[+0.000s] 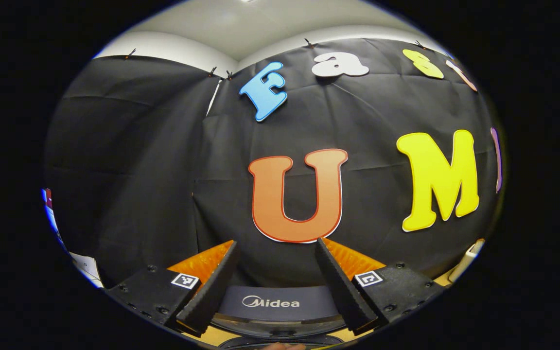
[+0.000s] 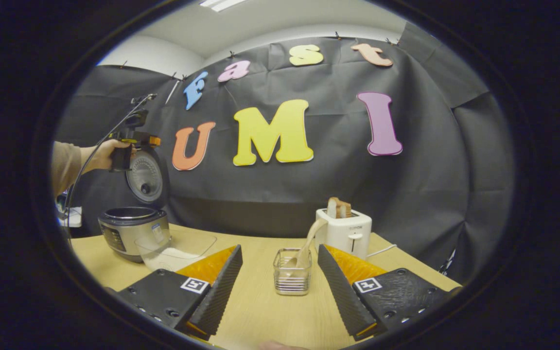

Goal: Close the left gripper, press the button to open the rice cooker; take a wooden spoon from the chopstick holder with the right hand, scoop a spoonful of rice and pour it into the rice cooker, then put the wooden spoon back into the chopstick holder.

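On the tabletop, at its left end, the rice cooker stands with its round lid swung upright. A wooden spoon leans in the clear holder ahead of the right tongs, which gape wide; the left tongs are also spread, above the lid.

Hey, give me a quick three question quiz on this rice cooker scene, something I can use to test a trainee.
1. True or false: the rice cooker has its lid raised.
2. Where is the wooden spoon now? A) in the right gripper B) standing in the chopstick holder C) lying on the table
3. Fill in: the white appliance behind the holder is a ____ with bread in its slot.

Key: 1 true; 2 B; 3 toaster.
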Demonstrator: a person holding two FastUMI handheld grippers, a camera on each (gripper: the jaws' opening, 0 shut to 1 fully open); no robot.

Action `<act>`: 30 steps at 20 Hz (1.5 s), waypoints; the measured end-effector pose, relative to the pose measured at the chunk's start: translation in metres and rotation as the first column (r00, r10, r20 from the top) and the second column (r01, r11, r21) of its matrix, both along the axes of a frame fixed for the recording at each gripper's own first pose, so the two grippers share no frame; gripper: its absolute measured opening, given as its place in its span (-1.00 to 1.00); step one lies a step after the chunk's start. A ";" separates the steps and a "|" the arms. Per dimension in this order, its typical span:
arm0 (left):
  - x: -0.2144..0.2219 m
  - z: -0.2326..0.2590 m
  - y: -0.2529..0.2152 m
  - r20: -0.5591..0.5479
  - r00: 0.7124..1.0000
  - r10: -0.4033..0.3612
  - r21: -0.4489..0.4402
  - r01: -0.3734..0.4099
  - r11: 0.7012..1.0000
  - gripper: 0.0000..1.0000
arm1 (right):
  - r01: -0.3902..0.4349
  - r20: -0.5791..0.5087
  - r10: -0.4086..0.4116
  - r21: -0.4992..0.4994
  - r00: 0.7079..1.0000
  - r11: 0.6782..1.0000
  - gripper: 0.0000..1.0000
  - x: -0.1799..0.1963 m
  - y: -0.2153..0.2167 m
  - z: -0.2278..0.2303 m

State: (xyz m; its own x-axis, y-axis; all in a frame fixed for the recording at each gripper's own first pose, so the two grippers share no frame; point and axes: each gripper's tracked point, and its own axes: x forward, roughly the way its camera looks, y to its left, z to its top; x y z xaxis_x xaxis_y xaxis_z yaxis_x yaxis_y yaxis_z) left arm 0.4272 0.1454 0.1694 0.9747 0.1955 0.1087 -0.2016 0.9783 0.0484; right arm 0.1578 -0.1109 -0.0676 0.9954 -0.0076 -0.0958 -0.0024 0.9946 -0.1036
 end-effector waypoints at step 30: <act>-0.148 -0.123 -0.046 -0.233 0.971 -0.049 -0.025 0.044 0.999 0.87 | -0.086 0.077 0.083 0.046 0.994 0.995 0.85 -0.031 0.037 0.037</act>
